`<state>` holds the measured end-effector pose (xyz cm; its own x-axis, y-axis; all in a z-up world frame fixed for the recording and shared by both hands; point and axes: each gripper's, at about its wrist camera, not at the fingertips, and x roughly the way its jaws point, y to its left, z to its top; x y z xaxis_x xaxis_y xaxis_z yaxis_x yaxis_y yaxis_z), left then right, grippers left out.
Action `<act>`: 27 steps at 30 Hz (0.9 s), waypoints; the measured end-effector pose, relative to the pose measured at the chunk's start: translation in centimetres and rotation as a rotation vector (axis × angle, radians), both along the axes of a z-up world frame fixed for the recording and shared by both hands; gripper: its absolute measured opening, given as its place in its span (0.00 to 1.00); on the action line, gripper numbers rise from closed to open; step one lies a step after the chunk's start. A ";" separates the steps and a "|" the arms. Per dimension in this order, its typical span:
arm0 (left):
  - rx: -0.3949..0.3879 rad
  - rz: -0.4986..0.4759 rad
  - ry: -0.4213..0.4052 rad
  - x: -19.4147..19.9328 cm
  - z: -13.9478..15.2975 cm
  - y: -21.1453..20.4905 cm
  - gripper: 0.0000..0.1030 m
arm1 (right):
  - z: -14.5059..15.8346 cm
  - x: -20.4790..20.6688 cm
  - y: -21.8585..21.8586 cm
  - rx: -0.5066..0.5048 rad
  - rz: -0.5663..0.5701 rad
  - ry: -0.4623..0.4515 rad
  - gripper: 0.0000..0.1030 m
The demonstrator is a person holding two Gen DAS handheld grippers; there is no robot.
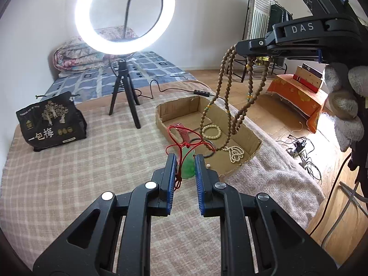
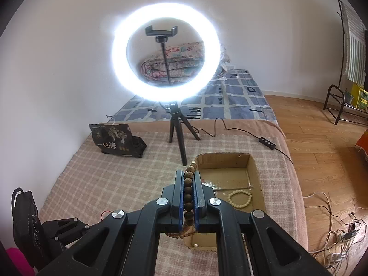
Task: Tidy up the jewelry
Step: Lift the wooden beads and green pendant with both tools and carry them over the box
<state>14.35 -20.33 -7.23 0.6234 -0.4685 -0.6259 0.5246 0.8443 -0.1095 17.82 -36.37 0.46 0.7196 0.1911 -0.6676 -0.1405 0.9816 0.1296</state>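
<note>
a: where is the jewelry?

b: a long brown bead strand (image 1: 232, 96) hangs in loops from the right gripper (image 2: 189, 181), its fingers pressed together on a row of beads, above a shallow cardboard box (image 1: 250, 148) on the checked blanket (image 1: 80, 161). in the left wrist view the strand dangles at about 1 o'clock.

a: and the left side?

b: the left gripper (image 1: 185, 161) has its fingers somewhat apart; a green pendant (image 1: 188, 168) sits between them and its red cord (image 1: 177, 138) runs along the left finger. whether the pads actually press the pendant, i cannot tell.

a: what lies in the box?

b: a cream bead bracelet (image 1: 212, 132), a pearl strand (image 1: 235, 153) near the box's close end, a dark bangle (image 1: 210, 154) and a reddish item (image 1: 184, 132) that is partly hidden.

a: beyond that?

b: at 12 o'clock a lit ring light (image 1: 125, 13) stands on a small tripod (image 1: 125, 92); at 10 o'clock a black snack bag (image 1: 50, 122) rests on the blanket. a wooden floor (image 2: 322, 138) lies to the right.
</note>
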 end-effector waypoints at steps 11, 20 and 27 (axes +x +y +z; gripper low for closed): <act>0.008 -0.048 0.013 1.7 -1.2 -4.3 0.14 | -1.1 2.2 -3.4 0.005 -0.041 0.007 0.04; 0.013 -0.071 0.021 3.3 -2.2 -6.7 0.14 | -2.4 5.1 -5.1 0.009 -0.065 0.022 0.04; 0.013 -0.084 0.027 4.5 -3.0 -7.9 0.14 | -3.1 7.1 -5.7 0.003 -0.072 0.026 0.04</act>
